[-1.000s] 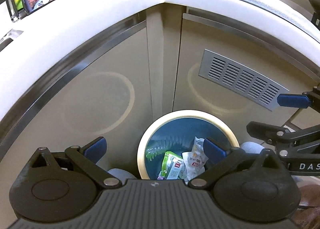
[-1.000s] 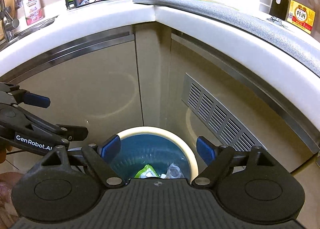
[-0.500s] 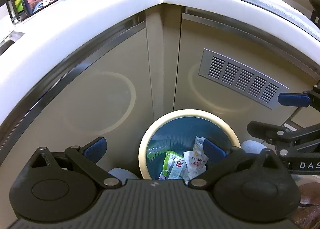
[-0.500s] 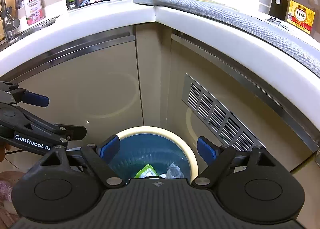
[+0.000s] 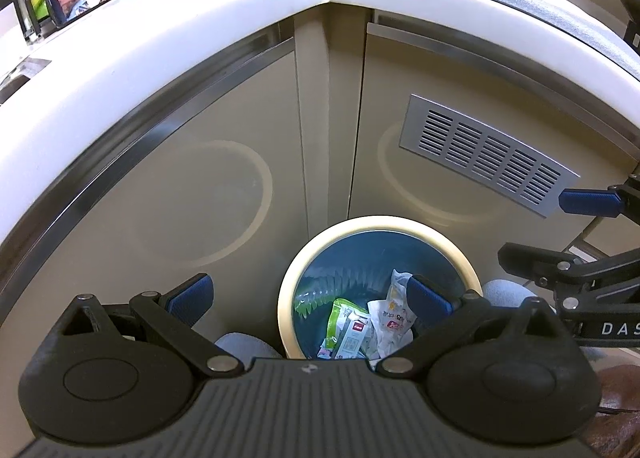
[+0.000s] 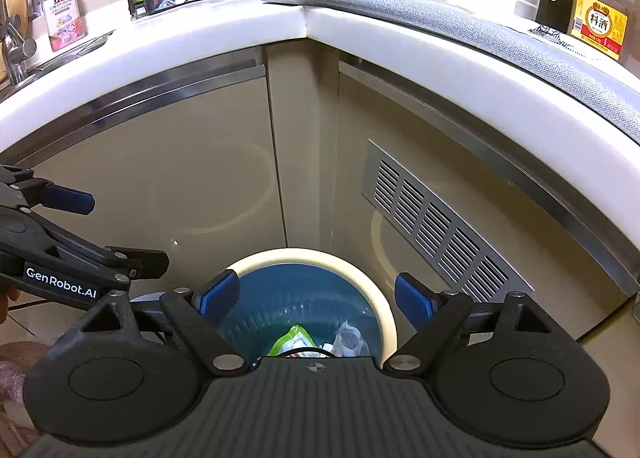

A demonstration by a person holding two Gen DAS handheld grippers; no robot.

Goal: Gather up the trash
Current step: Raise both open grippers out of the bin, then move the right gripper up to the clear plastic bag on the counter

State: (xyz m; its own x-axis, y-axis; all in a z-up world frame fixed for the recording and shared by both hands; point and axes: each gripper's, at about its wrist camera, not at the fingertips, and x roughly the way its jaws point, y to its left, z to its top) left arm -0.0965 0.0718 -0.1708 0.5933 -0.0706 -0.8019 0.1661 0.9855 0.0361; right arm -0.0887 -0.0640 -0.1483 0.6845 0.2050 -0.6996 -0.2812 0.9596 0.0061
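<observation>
Bin (image 5: 379, 224) slightly nearer, mouth upward.

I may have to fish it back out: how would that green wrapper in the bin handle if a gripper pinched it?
The green wrapper looks like thin, creased film, so probably floppy and very light. Its glossy surface suggests it could slip between the pads. It leans on other wrappers in the trash bin, so neighbours may shift.
</observation>
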